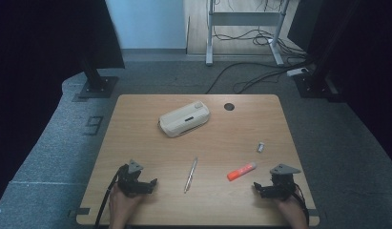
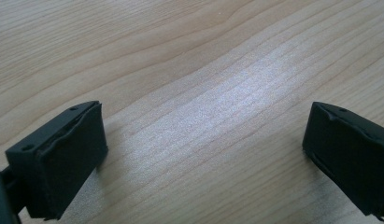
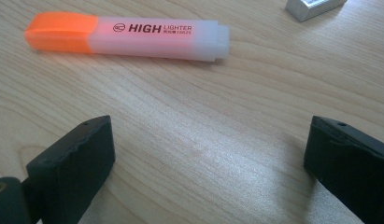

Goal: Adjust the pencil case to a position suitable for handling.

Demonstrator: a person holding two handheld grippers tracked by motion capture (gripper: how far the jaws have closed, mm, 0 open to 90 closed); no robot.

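A cream pencil case lies at the middle back of the wooden table. A silver pen lies near the centre front. An orange-capped highlighter lies right of the pen. A small grey eraser-like block sits farther right. My left gripper rests at the front left, open, with bare wood between its jaws. At the front right my right gripper stands open and empty, just short of the highlighter.
A round black cable hole sits at the table's back right. Beyond the table are grey carpet, dark stand bases, a desk frame and loose cables.
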